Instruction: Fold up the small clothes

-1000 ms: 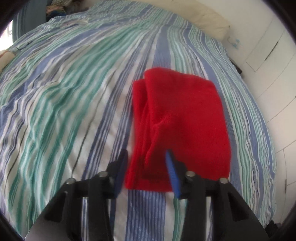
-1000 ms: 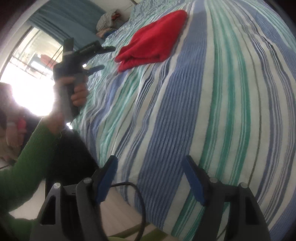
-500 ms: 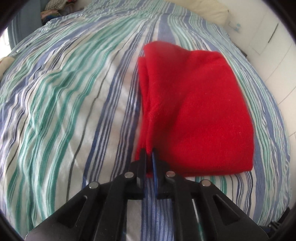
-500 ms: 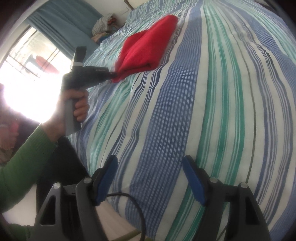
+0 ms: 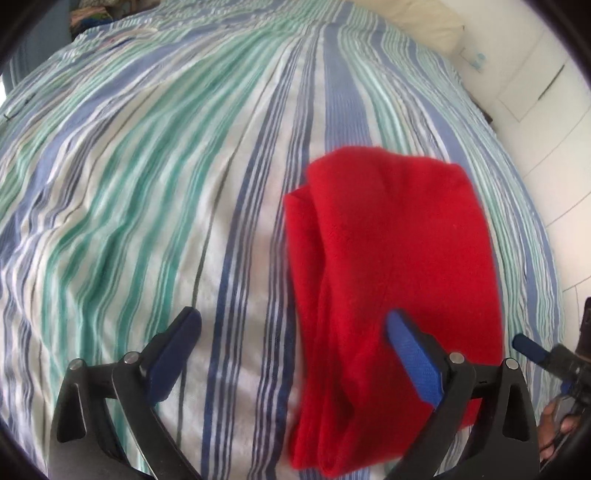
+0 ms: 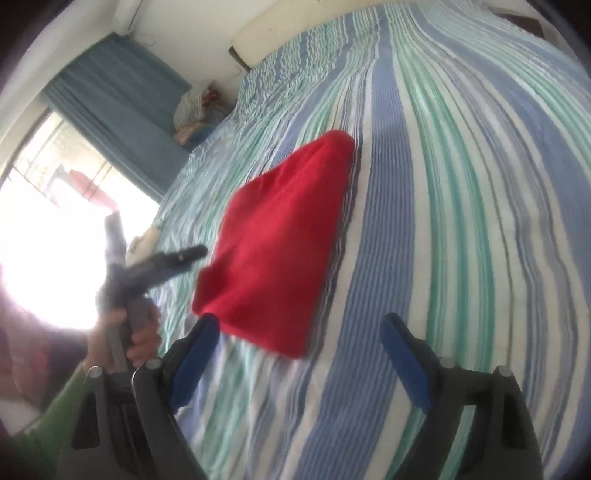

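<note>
A folded red garment [image 5: 399, 258] lies on a striped bed cover [image 5: 166, 192], its long axis running from the near edge of the bed toward the far pillow [image 5: 421, 22], as two hand-held claws close in on it from the near side.

The left claw [image 5: 291, 325] hangs over the garment's near left corner, its jaws having just sprung wide apart; one blue pad sits over bare cover to the left, the other over the red cloth, and neither presses on anything (the layered fold edge runs between them, free).

The right claw [image 6: 299, 332], seen from its own camera, has also just been opening and holds nothing; the garment's near corner lies just ahead of its left finger [image 6: 195, 350], with striped cover showing between the jaws. In the left view its blue tip [image 5: 528, 347] appears at the near right, beside the garment's right edge.

Judged from this, each claw is nearest its own near corner, so a fold away toward the pillow looks the likely next move. Open cover stretches far beyond and to the left; to the right the bed ends close by at a white wall [image 5: 546, 110], leaving less room there. A hand [image 6: 125, 332] in a green sleeve [image 6: 55, 413] grips the left tool.
</note>
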`<state>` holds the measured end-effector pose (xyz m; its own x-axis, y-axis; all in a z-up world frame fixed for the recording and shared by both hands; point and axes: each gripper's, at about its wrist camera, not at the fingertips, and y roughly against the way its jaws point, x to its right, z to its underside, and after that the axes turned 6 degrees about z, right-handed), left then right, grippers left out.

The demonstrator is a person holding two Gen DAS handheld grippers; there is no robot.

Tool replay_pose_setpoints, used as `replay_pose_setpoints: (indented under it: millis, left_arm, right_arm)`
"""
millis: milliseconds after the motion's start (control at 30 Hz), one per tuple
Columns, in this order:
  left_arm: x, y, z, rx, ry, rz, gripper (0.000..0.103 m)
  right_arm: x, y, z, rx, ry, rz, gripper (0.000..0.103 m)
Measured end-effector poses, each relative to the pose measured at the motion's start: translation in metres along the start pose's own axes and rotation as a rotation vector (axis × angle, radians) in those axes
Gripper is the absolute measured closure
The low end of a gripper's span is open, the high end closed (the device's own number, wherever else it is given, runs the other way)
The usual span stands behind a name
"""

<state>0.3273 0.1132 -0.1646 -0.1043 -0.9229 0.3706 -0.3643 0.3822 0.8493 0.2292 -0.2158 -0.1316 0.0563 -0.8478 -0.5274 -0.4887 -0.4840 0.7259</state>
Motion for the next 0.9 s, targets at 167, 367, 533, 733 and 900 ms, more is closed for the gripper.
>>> replay_pose_setpoints:
  millis: [167,367,533,733,900]
  left_arm:
    - [0.005,-0.012,0.009,-0.025,0.025,0.137,0.023]
    - [0.044,0.028,-0.006,0.045,-0.064,0.176,0.083]
    - [0.092,0.104,-0.032,0.220,-0.143,0.289,0.083]
    - [0.092,0.053,-0.015,0.068,-0.083,0.184,0.036]
    - [0.059,0.027,0.080,0.031,-0.148,-0.196,0.041]
  right_arm:
    - [0.012,-0.093,-0.040,-0.103,-0.187,-0.105,0.021]
    - [-0.084,-0.114,-0.039,-0.060,0.268,0.185,0.073]
    - [-0.120,-0.028,-0.076,0.132,0.391,0.168,0.074]
    - [-0.096,0.010,-0.124,0.104,0.267,0.083,0.053]
    - [0.006,-0.012,-0.062,-0.077,0.138,0.376,0.013]
